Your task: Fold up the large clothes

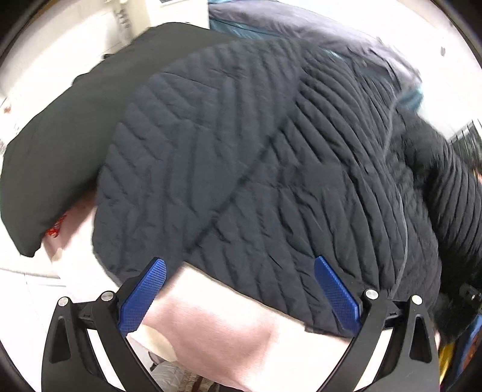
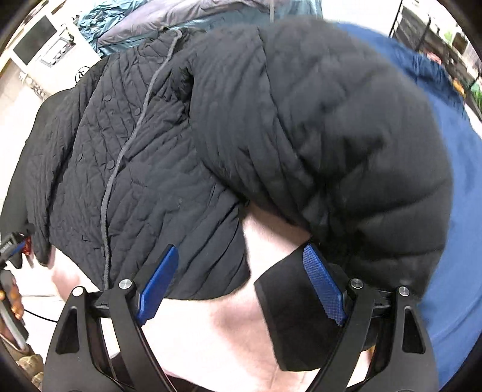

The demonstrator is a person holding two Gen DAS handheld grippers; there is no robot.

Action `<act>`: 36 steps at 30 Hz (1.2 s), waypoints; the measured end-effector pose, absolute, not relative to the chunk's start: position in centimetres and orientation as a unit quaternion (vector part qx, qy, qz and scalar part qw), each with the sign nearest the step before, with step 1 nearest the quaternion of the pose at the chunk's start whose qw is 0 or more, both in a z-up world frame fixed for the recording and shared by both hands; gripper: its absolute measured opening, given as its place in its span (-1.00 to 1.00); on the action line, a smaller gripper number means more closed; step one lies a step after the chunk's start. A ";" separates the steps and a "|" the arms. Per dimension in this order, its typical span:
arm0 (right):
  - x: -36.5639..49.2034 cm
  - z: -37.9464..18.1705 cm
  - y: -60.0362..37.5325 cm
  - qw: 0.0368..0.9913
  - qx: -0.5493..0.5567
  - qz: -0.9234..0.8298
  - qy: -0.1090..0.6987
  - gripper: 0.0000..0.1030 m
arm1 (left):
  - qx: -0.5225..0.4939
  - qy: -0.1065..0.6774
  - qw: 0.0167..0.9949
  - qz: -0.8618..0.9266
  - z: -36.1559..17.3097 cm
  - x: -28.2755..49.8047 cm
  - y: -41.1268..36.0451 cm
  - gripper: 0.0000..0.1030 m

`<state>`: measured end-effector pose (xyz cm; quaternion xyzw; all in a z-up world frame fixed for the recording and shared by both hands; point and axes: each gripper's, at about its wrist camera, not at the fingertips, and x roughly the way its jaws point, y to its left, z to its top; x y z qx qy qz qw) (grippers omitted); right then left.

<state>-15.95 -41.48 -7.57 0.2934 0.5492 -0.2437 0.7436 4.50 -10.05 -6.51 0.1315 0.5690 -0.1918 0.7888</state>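
A dark navy quilted jacket (image 1: 241, 156) lies spread on a pale pink surface (image 1: 217, 334). My left gripper (image 1: 241, 289) is open, its blue pads just above the jacket's near hem, holding nothing. In the right wrist view the jacket (image 2: 126, 181) lies front up, with snaps and a grey cord, and its puffy sleeve (image 2: 316, 135) is folded over toward the near edge. My right gripper (image 2: 244, 283) is open; the sleeve's black cuff (image 2: 286, 316) lies against the right pad, and the jaws stand wide apart.
A black garment (image 1: 60, 144) lies under the jacket's left side. A blue cloth (image 2: 452, 241) lies at the right. Grey and teal bedding (image 1: 286, 27) is piled at the back. A person's hand (image 2: 15, 298) shows at the left edge.
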 end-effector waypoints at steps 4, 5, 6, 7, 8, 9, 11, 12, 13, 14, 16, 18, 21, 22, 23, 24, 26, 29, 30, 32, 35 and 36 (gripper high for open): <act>-16.6 -6.3 -41.2 0.756 0.255 -0.285 0.531 0.63 | 0.170 0.560 0.792 -0.175 -7.2 4.1 -11.5 0.88; -16.8 -5.8 -41.3 0.761 0.249 -0.294 0.522 0.63 | 0.165 0.559 0.794 -0.174 -7.1 4.2 -11.5 0.88; -17.3 -4.6 -41.1 0.771 0.233 -0.311 0.504 0.63 | 0.156 0.560 0.795 -0.172 -7.0 4.5 -11.4 0.88; -17.5 -3.7 -40.9 0.779 0.220 -0.319 0.493 0.63 | 0.152 0.560 0.796 -0.170 -6.9 4.7 -11.3 0.88; -17.9 -2.6 -40.7 0.789 0.202 -0.325 0.481 0.63 | 0.147 0.560 0.798 -0.167 -6.7 5.0 -10.9 0.88; -18.4 -1.7 -40.5 0.796 0.186 -0.333 0.471 0.63 | 0.145 0.559 0.800 -0.161 -6.6 5.4 -10.5 0.88; -19.5 0.2 -40.1 0.807 0.136 -0.367 0.442 0.63 | 0.146 0.559 0.804 -0.140 -6.9 6.3 -9.0 0.88; -19.9 0.8 -40.1 0.807 0.118 -0.383 0.433 0.63 | 0.146 0.559 0.806 -0.127 -7.1 6.8 -8.3 0.88; -20.3 1.1 -40.3 0.806 0.104 -0.399 0.425 0.64 | 0.142 0.560 0.809 -0.108 -7.2 7.5 -7.2 0.88; -20.7 1.1 -40.8 0.803 0.103 -0.403 0.426 0.74 | 0.134 0.561 0.812 -0.094 -7.2 8.0 -6.2 0.88; -20.9 -0.9 -42.6 0.782 0.149 -0.378 0.472 0.80 | 0.113 0.568 0.812 -0.071 -7.5 9.0 -4.3 0.88; -21.3 -2.8 -43.6 0.769 0.213 -0.341 0.497 0.37 | 0.089 0.588 0.803 -0.053 -8.4 10.2 -2.4 0.88; -21.3 -3.5 -43.4 0.754 0.251 -0.335 0.506 -0.77 | 0.079 0.601 0.794 -0.046 -9.1 10.8 -1.2 0.87; -21.3 -2.8 -43.3 0.762 0.276 -0.316 0.494 -0.80 | 0.083 0.602 0.793 -0.049 -9.2 10.9 -1.1 0.87; -21.3 -2.1 -43.2 0.769 0.288 -0.306 0.483 -0.83 | 0.089 0.602 0.792 -0.050 -9.4 10.9 -1.1 0.88; -21.4 -0.7 -43.2 0.780 0.291 -0.298 0.468 -0.85 | 0.096 0.601 0.792 -0.051 -9.5 10.9 -1.1 0.88; -22.1 2.6 -44.0 0.797 0.270 -0.313 0.441 -0.88 | 0.102 0.600 0.792 -0.052 -10.0 11.1 -0.8 0.88; -23.9 6.9 -46.6 0.804 0.257 -0.347 0.409 -0.90 | 0.091 0.610 0.786 -0.052 -11.2 11.6 0.5 0.88; -24.7 8.5 -47.9 0.804 0.248 -0.362 0.402 -0.90 | 0.086 0.611 0.785 -0.051 -11.3 11.7 0.8 0.88; -26.2 11.0 -50.5 0.800 0.225 -0.395 0.391 -0.91 | 0.075 0.612 0.786 -0.051 -11.5 11.8 1.8 0.88; -26.8 12.1 -54.4 0.774 0.166 -0.454 0.409 -0.91 | 0.071 0.603 0.792 -0.065 -11.4 11.7 3.2 0.87; -26.8 11.7 -55.2 0.759 0.139 -0.483 0.415 -0.91 | 0.075 0.597 0.795 -0.074 -11.2 11.4 3.2 0.87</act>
